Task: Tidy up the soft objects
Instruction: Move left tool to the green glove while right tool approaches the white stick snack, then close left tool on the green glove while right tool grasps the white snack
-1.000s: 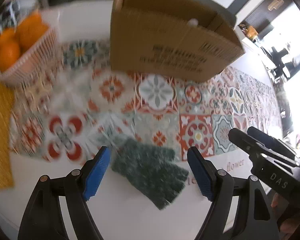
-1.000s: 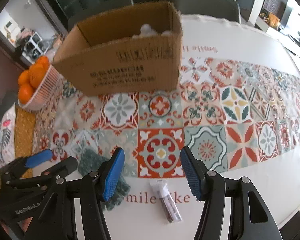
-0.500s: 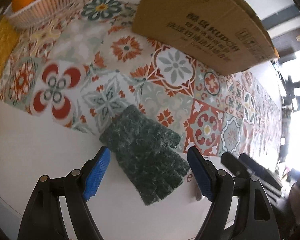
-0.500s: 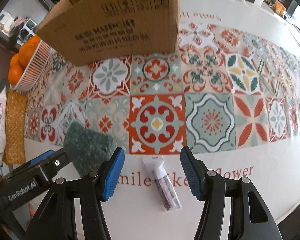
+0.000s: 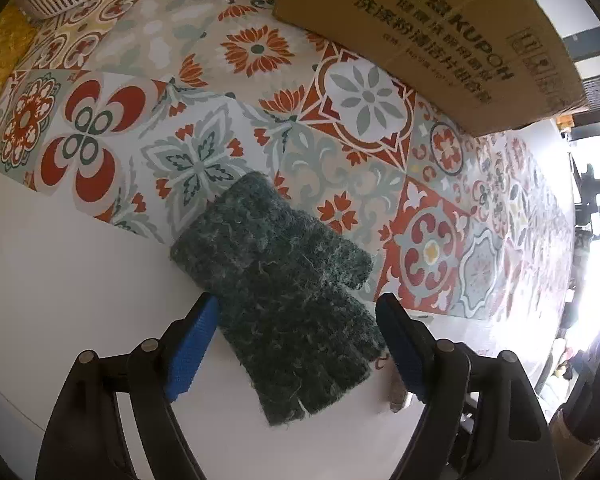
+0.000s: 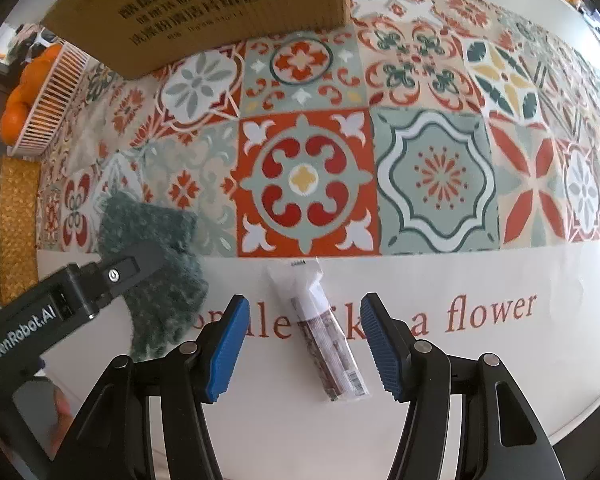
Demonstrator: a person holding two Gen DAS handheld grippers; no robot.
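A dark green fuzzy glove [image 5: 276, 280] lies flat on the white tablecloth at the edge of the tiled runner. My left gripper [image 5: 295, 300] points down over it, its jaws opening, with the glove's finger end between the blue pads and neither pad pressing on it. A slim clear packet [image 6: 324, 328] with dark contents lies on the red lettering. My right gripper [image 6: 304, 300] is open and straddles that packet without touching it. In the right wrist view the glove [image 6: 152, 232] shows under the left gripper's black body [image 6: 80, 292].
A cardboard box [image 5: 440, 32] [image 6: 204, 8] stands on the runner behind both grippers. A white basket [image 6: 48, 112] of oranges [image 6: 20, 112] and a yellow woven mat [image 6: 16, 220] sit at the left. The table edge curves close on the right.
Both grippers have sunk toward the table. The glove now lies between the left pads and the packet between the right pads. The left gripper has rolled.
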